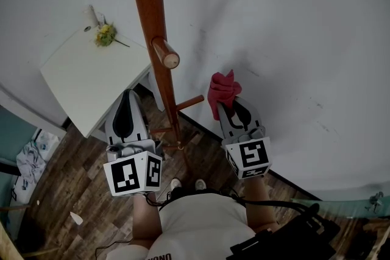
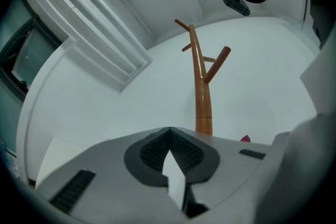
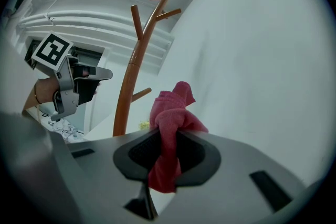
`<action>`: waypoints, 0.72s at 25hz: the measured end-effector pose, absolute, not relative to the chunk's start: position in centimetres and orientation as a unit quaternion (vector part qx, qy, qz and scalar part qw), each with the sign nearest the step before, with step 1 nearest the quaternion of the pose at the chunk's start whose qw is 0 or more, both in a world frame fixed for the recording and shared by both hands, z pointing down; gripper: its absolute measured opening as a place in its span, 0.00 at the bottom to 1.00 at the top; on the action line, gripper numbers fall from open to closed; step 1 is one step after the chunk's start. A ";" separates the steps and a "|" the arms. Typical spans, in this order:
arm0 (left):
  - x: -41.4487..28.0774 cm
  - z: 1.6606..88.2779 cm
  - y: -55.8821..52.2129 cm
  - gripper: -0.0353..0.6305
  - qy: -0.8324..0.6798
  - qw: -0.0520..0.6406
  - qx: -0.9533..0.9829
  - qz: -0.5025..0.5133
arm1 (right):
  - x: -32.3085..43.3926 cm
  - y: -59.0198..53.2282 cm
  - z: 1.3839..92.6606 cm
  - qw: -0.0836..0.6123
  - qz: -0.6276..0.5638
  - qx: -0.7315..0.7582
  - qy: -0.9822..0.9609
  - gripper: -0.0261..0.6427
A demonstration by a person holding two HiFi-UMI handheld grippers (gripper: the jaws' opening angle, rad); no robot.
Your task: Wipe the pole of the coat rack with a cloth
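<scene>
The wooden coat rack pole (image 1: 159, 58) rises through the middle of the head view, with short pegs (image 1: 166, 53) sticking out. My right gripper (image 1: 228, 103) is to the right of the pole and apart from it, shut on a bunched red cloth (image 1: 222, 89). In the right gripper view the cloth (image 3: 173, 113) stands up out of the closed jaws (image 3: 167, 136), with the pole (image 3: 131, 81) off to the left. My left gripper (image 1: 128, 94) is just left of the pole, shut and holding nothing. Its own view shows the pole (image 2: 202, 92) ahead of the jaws (image 2: 169, 134).
A white tabletop (image 1: 85, 79) with a small yellow flower (image 1: 105, 35) lies to the left of the pole. A white wall (image 1: 292, 39) is behind the rack. The person's feet (image 1: 186, 184) stand on a wood floor (image 1: 73, 186). A black bag (image 1: 292, 234) is at the lower right.
</scene>
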State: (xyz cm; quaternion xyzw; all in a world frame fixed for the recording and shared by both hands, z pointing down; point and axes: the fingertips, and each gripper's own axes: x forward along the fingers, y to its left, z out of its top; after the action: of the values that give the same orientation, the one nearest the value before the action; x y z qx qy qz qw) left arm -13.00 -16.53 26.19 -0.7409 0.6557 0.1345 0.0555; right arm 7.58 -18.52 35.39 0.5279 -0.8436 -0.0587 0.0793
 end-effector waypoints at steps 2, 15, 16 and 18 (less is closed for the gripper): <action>-12.9 26.3 -16.4 0.07 0.657 0.055 -0.740 0.134 | 7.6 -18.4 35.3 0.077 -0.059 0.527 -0.844 0.16; -13.1 27.8 -15.3 0.07 0.670 0.041 -0.732 0.117 | 4.2 -15.6 32.8 -0.009 -0.125 0.463 -0.877 0.16; -13.1 28.0 -15.2 0.07 0.671 0.039 -0.731 0.115 | 4.0 -15.4 32.9 -0.014 -0.122 0.459 -0.880 0.16; -12.9 28.4 -15.1 0.07 0.673 0.036 -0.730 0.110 | 3.7 -15.1 33.1 -0.021 -0.116 0.449 -0.886 0.16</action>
State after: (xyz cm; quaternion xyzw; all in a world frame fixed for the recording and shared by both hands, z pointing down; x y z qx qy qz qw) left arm -12.91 -15.08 28.37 -0.7304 0.6732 0.1101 0.0357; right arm 3.69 -15.05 33.10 0.4489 -0.8858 -0.1158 -0.0215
